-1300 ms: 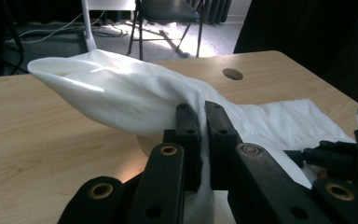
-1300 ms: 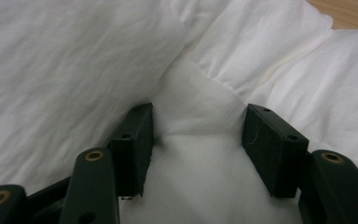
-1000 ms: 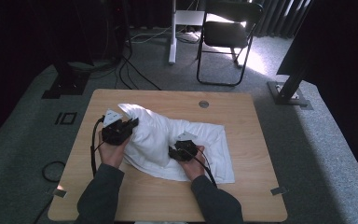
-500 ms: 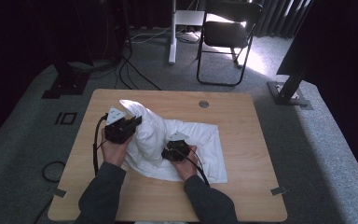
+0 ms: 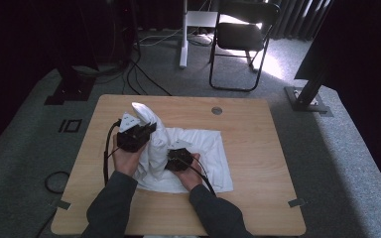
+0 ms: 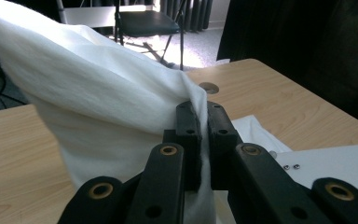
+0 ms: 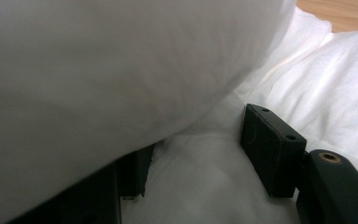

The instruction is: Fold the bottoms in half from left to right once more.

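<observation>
Evidently the white cloth (image 5: 188, 153) is light, limp fabric: most of it lies spread across the middle of the wooden table (image 5: 258, 198), while one portion is lifted into a soft peak at centre-left of the high view. It will sag and fold wherever unsupported, and it is not fragile; the smooth weave may slide out of a shallow pinch. Best hold judged to be on an edge or corner, with a doubled layer between the pads (small snaps or rivets show near one hem in the left gripper view). Left gripper (image 6: 199, 126): jaws clamped together on a fold of the raised cloth. Right gripper (image 7: 200, 154): jaws stand apart, lower middle of its view, with cloth bunched between them; pads do not appear to press it.
</observation>
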A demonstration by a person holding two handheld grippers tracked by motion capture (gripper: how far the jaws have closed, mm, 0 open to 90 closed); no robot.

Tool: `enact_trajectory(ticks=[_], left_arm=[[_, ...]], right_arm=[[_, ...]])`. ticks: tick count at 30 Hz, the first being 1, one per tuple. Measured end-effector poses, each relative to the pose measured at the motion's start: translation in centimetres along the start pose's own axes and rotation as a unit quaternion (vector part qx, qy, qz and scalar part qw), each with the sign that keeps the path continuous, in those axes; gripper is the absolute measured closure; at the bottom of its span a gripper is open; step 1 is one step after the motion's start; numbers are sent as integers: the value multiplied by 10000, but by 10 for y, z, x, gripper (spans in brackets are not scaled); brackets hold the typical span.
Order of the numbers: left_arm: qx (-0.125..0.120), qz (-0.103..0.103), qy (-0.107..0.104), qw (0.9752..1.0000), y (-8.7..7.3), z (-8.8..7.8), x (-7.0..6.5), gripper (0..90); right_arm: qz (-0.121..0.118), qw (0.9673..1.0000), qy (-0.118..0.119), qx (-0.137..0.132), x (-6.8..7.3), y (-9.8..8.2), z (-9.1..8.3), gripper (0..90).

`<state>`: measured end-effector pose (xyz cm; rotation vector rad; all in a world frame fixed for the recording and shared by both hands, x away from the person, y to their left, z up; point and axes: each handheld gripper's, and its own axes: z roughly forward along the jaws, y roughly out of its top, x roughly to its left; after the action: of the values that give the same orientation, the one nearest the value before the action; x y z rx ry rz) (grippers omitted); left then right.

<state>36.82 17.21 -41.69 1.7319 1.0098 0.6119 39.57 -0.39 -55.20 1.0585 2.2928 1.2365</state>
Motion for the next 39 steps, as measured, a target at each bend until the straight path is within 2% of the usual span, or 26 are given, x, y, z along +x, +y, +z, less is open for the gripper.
enact_trajectory(ticks=[2,5,9,11,12,15,18,21,26,28,30,33,35,37,39], left_arm=[[-24,-23,0,10000,-1,-1,2,868],[-25,-64,43,10000,-2,-4,7,868],[-21,-53,68,10000,-2,-7,8,867],[-19,-41,62,10000,-2,-7,7,868],[-11,-26,60,10000,-1,-7,7,867],[-16,-3,3,10000,1,-5,2,867],[-12,86,-74,9999,4,-2,-5,867],[-5,180,-136,9997,7,1,-12,868],[23,268,-242,9993,8,6,-21,868],[73,319,-239,9992,7,9,-23,867],[127,354,-219,9991,5,11,-24,867],[159,393,-225,9988,3,11,-23,867],[191,397,-228,9988,1,12,-22,867],[194,413,-235,9987,0,11,-22,867],[187,404,-241,9987,-1,12,-23,867]], right_arm=[[-46,9997,225,77,-2,4,-10,399],[-152,9994,307,-5,-5,6,-28,377],[-304,9988,190,-331,-16,1,-66,418],[-346,9989,-70,-307,-22,-7,-76,433],[-318,9991,-119,-253,-26,-12,-78,433],[-152,9996,-220,64,-34,-28,-71,434],[-67,9993,-117,343,-32,-39,-54,435],[35,9996,52,259,-29,-39,-45,437],[-14,9996,42,268,-15,-30,-30,450],[-95,9995,112,280,-5,-25,-22,448],[-231,9987,309,335,1,-20,-17,402],[-366,9970,531,435,0,-16,-25,361],[-276,9972,611,319,-8,-15,-40,347],[-172,9994,292,123,-21,-18,-59,367],[104,9999,79,35,-39,-23,-74,367]])
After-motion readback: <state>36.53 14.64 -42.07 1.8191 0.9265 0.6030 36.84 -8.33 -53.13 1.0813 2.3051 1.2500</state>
